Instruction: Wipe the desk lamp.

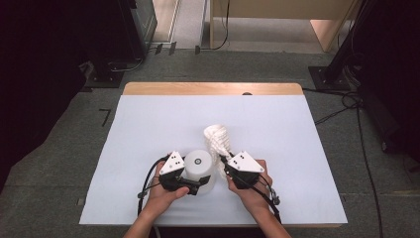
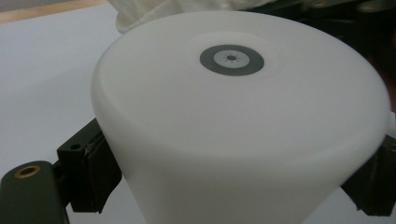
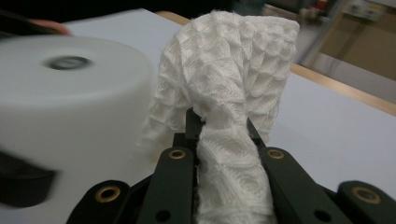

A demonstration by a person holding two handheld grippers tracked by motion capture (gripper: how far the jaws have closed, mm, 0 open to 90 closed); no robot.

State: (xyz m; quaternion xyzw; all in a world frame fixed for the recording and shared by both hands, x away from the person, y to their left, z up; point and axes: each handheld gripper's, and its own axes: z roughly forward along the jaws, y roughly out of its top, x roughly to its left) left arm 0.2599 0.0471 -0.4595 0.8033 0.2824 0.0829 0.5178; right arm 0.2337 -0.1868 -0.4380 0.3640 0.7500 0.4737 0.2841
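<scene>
A white cup (image 1: 199, 166) stands upside down on the white table cover (image 1: 148, 124), with a grey ring mark on its upturned base. My left gripper (image 1: 200, 183) is shut on it from the near left. In the left gripper view the cup (image 2: 233, 116) sits between the two black pads (image 2: 91, 177), which press on its sides. A white waffle-weave cloth (image 1: 218, 139) rises in a bunched heap just right of the cup. My right gripper (image 1: 225, 161) is shut on the cloth's near end. In the right gripper view the cloth (image 3: 233, 74) is pinched between the jaws of the right gripper (image 3: 224, 128), with the cup (image 3: 70, 93) at left.
A bare wooden strip (image 1: 213, 88) marks the table's far edge. On the floor around it are dark stands (image 1: 332, 74) and cables (image 1: 361, 144) to the right, dark equipment (image 1: 133, 29) at the back left, and light wooden furniture (image 1: 277, 20) behind.
</scene>
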